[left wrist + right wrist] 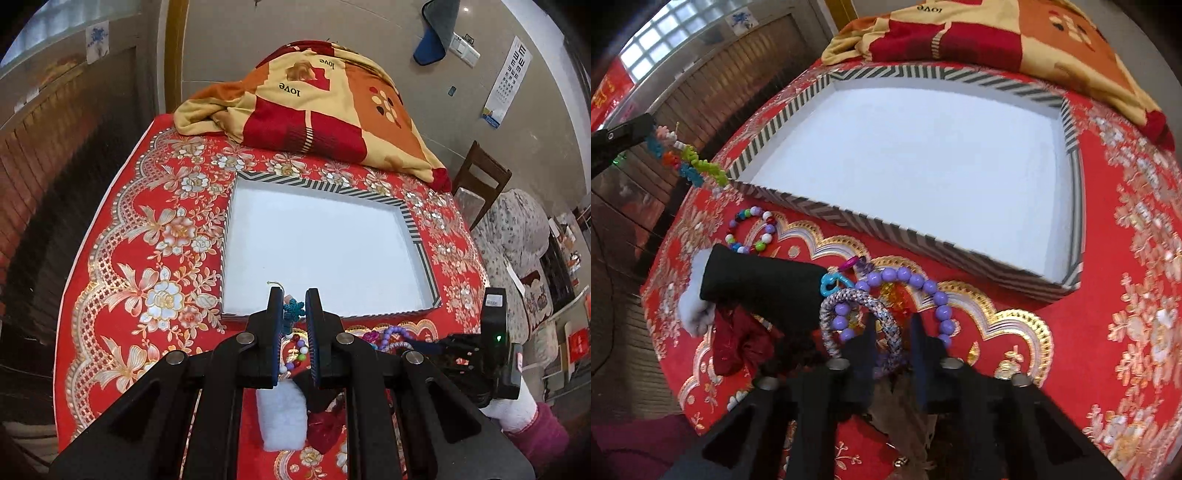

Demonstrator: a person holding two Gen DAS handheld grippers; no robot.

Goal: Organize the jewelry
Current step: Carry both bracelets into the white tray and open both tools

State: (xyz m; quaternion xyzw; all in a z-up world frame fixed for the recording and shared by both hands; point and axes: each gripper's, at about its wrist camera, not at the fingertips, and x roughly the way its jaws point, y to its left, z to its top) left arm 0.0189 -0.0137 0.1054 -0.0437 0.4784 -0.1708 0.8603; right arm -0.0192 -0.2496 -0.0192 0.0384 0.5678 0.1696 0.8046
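Looking down the left wrist view: left gripper [294, 295] is clamped on a snowflake-bead bracelet [293, 307], teal flake pinched between the pads, held above the near wall of the striped tray [373, 195]. Tray floor is bare white. Below the jaws, on the red floral tablecloth [147, 258], a multicolour bead bracelet [297, 350] is partly hidden by the fingers. Right of that, a heap with the purple bead bracelet [395, 330], and the right gripper's body [491, 350] over it. A folded blanket [325, 107] lies behind the tray.

Right wrist view: right gripper [894, 328] sits low in the heap, jaws close together; the braided bangle [886, 314] and purple bead bracelet [905, 277] are around the fingertips. Blurred, so can't tell what the pads grip, if anything. A black pouch [764, 284] lies just left, touching the heap. The multicolour bracelet [753, 230] lies flat near the tray's near wall [871, 221]. Top left, the left gripper's tip [628, 131] holds the snowflake string [690, 162] dangling off the tray's corner.
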